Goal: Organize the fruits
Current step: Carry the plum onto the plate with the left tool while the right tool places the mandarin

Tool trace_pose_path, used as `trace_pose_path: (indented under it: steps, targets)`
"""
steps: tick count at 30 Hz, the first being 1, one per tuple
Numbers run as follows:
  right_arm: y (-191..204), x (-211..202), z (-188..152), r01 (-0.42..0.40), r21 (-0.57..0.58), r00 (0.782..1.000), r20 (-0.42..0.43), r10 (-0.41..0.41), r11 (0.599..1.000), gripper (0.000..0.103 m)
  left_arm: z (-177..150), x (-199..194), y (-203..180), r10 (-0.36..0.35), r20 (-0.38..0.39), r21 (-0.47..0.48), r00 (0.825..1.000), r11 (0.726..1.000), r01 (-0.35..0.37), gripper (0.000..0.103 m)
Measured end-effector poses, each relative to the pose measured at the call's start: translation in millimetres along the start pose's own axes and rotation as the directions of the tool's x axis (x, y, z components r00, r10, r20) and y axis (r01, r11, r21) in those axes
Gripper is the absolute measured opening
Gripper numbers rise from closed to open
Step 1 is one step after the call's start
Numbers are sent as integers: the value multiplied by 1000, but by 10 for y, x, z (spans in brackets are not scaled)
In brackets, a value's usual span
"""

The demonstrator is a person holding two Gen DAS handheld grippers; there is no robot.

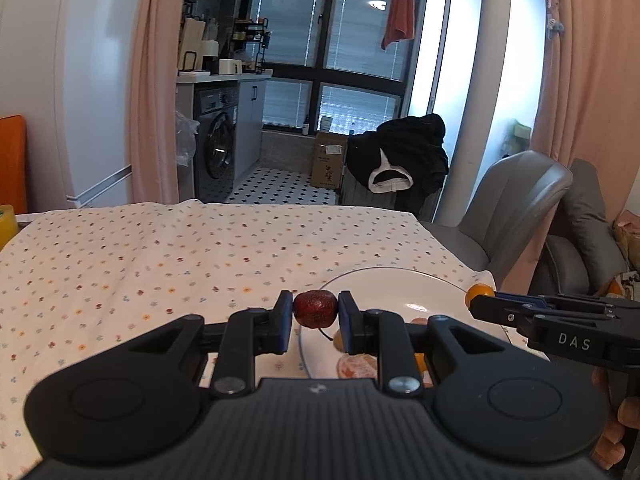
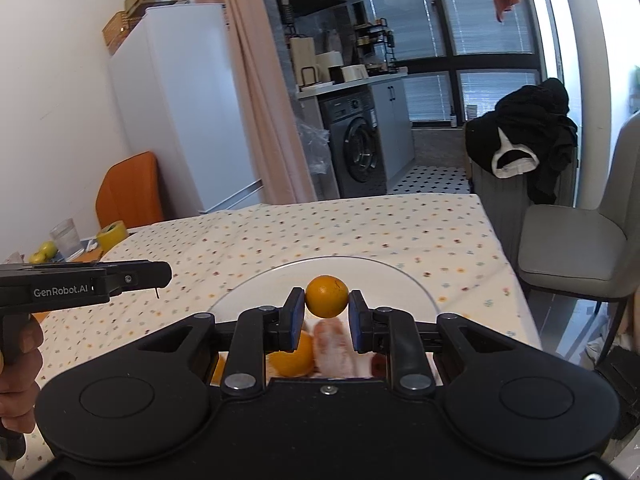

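**Left wrist view: each gripper is carrying a fruit over the plate**

In the left wrist view, the left gripper is clamping a small dark-red, speckled round fruit between its blue pads, its jaws closed only as far as the fruit allows. The fruit is hanging above the near left rim of a white round plate with a thin dark line near its edge, which is sitting on a cream tablecloth dotted with small flowers. On the plate below, a peeled, pale orange citrus fruit is lying, partly hidden behind the gripper's arms.

The right gripper is squeezing a small round orange fruit between its own blue pads, jaws drawn in against its sides, and is holding it above the middle of the plate. Beneath it another orange fruit is resting just beside the peeled one, with a small dark-red piece blurred further to the right.

From each camera the other gripper is showing at the edge of the frame, a hand wrapped round its handle. A grey padded chair is standing at the table's right side.
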State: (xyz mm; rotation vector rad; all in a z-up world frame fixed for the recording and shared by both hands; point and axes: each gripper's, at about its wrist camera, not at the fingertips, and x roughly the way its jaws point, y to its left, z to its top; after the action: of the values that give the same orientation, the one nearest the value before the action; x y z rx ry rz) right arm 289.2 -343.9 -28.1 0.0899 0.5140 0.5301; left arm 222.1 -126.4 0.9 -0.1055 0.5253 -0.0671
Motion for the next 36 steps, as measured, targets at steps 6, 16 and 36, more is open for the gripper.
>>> trace_pose_path:
  steps: [6,16,36]
  targets:
    - [-111,34,-27,12,22,1000,-1,-12,1000,22,46,145,-93,-16,-8,19,1000,1000,17,23]
    - [-231,146,-48,10,44,1000,-20,-9,999,22,118,419,-242,-35,-51,55,998,998,37,23]
    - [-360,127,-120,27,106,999,-27,-24,994,45,164,803,-494,-72,-114,70,991,994,80,27]
